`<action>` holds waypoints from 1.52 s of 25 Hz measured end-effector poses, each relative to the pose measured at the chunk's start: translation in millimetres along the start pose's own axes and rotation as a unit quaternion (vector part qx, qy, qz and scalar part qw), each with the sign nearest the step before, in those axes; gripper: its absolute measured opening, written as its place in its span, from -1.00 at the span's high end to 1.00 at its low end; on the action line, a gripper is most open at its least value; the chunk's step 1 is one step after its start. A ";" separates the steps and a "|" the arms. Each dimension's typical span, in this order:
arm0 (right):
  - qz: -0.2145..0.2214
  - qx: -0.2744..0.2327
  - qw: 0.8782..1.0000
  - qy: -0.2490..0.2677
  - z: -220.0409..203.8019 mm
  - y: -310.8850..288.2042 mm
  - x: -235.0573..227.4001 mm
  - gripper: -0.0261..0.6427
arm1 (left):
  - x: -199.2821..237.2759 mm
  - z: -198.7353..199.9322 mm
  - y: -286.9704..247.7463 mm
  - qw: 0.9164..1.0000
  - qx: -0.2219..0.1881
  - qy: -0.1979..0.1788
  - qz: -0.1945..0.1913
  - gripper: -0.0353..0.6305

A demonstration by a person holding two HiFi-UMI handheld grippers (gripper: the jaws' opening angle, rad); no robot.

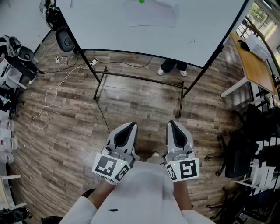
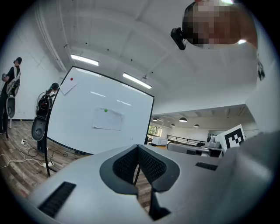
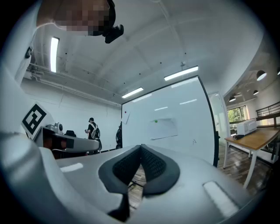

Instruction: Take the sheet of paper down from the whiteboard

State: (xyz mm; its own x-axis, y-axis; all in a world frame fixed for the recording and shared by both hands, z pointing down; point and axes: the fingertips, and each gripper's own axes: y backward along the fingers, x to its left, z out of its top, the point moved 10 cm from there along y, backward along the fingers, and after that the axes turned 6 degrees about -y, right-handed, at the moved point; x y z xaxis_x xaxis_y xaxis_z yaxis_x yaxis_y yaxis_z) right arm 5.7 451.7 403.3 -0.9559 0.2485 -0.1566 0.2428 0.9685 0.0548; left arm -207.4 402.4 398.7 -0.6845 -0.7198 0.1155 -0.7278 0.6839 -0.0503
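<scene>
Standing on a wooden floor [image 1: 65,131], a person holds the left tool [image 1: 130,125] and the right tool [image 1: 172,124] side by side close to the body. Both are well short of the whiteboard [image 1: 109,26], where the sheet of paper [image 1: 151,16] hangs under a green magnet [image 1: 141,1]. Someone's shoes [image 1: 172,68] show beneath the board.

The left gripper view has the left tool's jaws pressed together with nothing between them, the sheet pinned mid-board far ahead.

The right gripper view has the right tool's jaws likewise meeting, empty. The paper hangs on the board, with a bench [image 3: 256,139] to its right.
</scene>
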 end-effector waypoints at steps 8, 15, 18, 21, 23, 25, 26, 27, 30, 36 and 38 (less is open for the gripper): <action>-0.014 -0.012 1.000 -0.006 -4.7 -11.5 1.0 0.92 | 17.1 -3.1 -6.5 1.000 0.002 0.005 -0.012 0.88; -0.024 -0.018 0.999 -0.021 -11.5 -26.3 9.8 0.92 | 40.9 -1.9 -9.6 1.000 0.003 0.010 -0.027 0.88; -0.027 -0.019 0.999 -0.014 -14.7 -33.7 13.8 0.92 | 54.9 -2.5 -10.3 0.999 0.003 0.012 -0.031 0.88; -0.038 -0.026 0.999 -0.001 -16.9 -38.7 17.9 0.91 | 69.6 -1.1 -11.7 0.999 0.000 0.012 -0.034 0.88; -0.046 -0.031 0.998 0.000 -17.4 -42.7 18.8 0.89 | 77.9 1.1 -15.0 0.999 -0.002 0.012 -0.039 0.88; -0.051 -0.029 0.998 -0.011 -20.4 -49.9 19.7 0.89 | 87.7 1.2 -18.3 0.999 0.000 0.013 -0.043 0.88; -0.054 -0.026 0.998 -0.015 -22.2 -54.8 20.0 0.89 | 93.2 0.4 -21.1 0.999 0.002 0.016 -0.044 0.88; -0.057 -0.023 0.998 -0.018 -23.6 -59.9 19.8 0.89 | 98.2 -0.3 -24.7 0.999 0.004 0.018 -0.045 0.88; -0.058 -0.014 0.998 -0.017 -24.8 -77.5 14.6 0.89 | 110.8 0.6 -39.4 0.999 0.004 0.022 -0.047 0.88; -0.043 0.001 0.998 -0.039 -34.1 -144.8 -26.7 0.89 | 148.6 4.1 -104.4 0.999 0.009 0.022 -0.041 0.88; -0.041 0.001 0.998 -0.041 -36.1 -174.2 -46.3 0.89 | 164.0 6.0 -133.2 0.999 0.010 0.020 -0.035 0.88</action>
State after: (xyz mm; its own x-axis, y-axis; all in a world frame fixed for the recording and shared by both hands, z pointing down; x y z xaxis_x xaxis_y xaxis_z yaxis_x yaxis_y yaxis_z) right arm 1.7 271.0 436.6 -0.9560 0.1693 -0.2398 0.1655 0.9856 0.0358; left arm -223.0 192.4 418.3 -0.6297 -0.7603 0.1591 -0.7750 0.6290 -0.0612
